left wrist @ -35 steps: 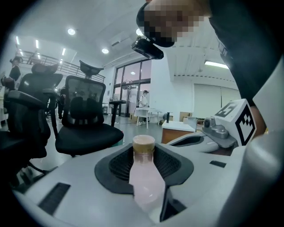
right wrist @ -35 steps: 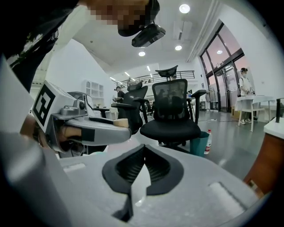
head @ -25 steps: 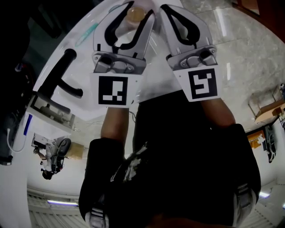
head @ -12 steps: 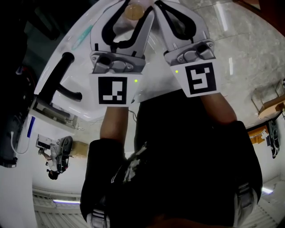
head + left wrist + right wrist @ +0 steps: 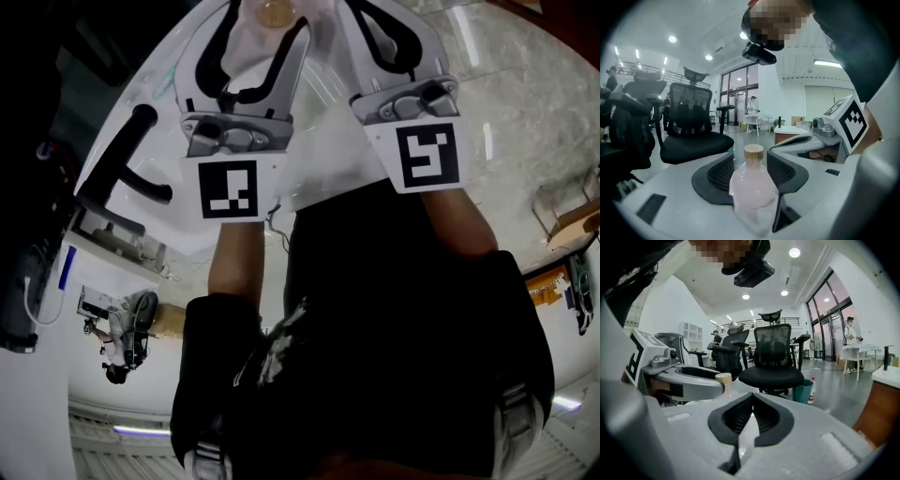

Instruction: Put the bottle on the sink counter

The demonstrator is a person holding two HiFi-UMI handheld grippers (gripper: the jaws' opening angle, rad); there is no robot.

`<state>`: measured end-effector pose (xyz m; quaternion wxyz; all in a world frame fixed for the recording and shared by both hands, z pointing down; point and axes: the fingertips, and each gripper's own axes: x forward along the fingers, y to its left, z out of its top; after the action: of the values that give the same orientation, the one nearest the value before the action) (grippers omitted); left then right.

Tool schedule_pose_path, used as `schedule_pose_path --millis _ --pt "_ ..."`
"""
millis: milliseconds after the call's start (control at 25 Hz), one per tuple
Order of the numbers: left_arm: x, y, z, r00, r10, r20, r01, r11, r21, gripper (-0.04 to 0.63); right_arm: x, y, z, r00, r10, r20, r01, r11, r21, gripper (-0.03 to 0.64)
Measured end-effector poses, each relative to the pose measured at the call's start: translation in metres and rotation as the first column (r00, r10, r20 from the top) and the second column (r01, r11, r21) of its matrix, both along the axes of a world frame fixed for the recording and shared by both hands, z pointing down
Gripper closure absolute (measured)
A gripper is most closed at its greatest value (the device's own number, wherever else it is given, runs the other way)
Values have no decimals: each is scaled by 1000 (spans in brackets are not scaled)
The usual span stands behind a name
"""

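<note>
Between left tongs (image 5: pixel 750 161), bottle (image 5: pixel 752 190) upright, jaws just opened wider

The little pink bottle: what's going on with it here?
A person holds a gripper in each hand over a white counter. The left gripper has just been opening its jaws, and the pink bottle stands upright between them, apparently let go. The right gripper is beside it, shut and empty.
</note>
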<state>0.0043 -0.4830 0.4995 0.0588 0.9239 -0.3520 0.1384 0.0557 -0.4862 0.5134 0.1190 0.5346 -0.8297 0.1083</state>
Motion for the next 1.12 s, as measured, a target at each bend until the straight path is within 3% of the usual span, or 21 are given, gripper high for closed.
schedule_pose_path --millis 400,720,1120 --pt "-27 63 -19 999 -37 40 38 999 -35 374 -7 47 -47 1000 -5 3 5 995 96 620" --pt "-59 142 -83 998 -50 29 48 998 39 377 -48 118 -108 997 -73 -27 76 982 171 620" --pt "-123 272 -169 991 -133 -15 134 986 102 424 -113 244 -218 986 -160 -46 167 939 302 620"
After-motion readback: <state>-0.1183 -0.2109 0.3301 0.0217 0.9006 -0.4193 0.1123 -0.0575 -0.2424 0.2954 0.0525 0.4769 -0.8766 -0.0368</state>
